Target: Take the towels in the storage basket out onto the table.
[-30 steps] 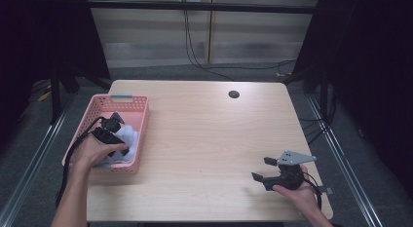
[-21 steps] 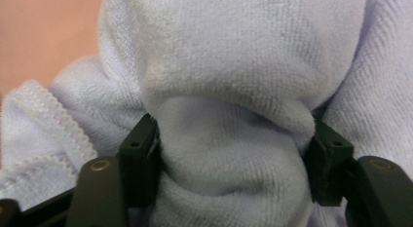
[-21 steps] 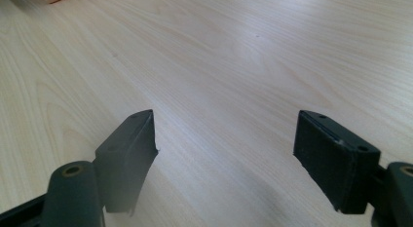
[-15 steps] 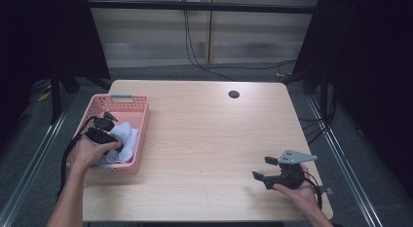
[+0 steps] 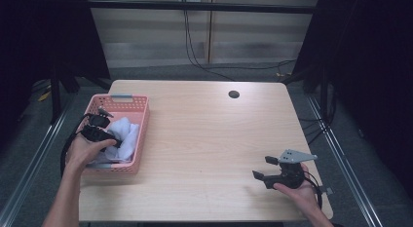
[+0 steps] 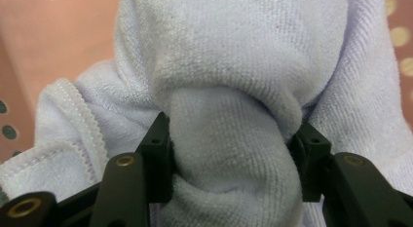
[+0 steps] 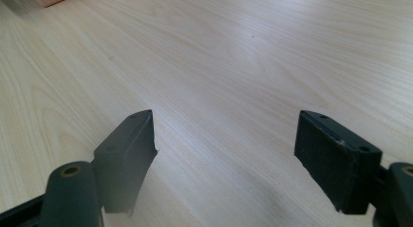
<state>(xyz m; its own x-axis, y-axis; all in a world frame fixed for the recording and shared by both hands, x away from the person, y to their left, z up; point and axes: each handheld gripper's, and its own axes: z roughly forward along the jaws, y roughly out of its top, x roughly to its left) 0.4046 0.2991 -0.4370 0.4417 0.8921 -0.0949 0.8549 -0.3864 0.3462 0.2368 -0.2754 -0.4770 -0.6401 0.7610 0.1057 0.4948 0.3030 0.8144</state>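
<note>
**Left gripper pinched a white towel in the pink basket**

From above, a pale wooden table (image 5: 204, 139) stood with a pink basket (image 5: 139, 134) at its left edge. Inside the basket lay a crumpled white towel (image 5: 124, 134). The left gripper (image 5: 109, 139), held in a hand over the basket, met the towel. In the left gripper view, its two black jaws pressed in on a thick fold of the towel (image 6: 234, 154), one jaw on each side, the cloth bulging above them. The basket's pink wall showed behind the cloth.

Well apart, near the table's front right corner, the right gripper (image 5: 265, 169) rested in the other hand. In the right gripper view its jaws stood spread wide over bare wood, holding nothing.
</note>
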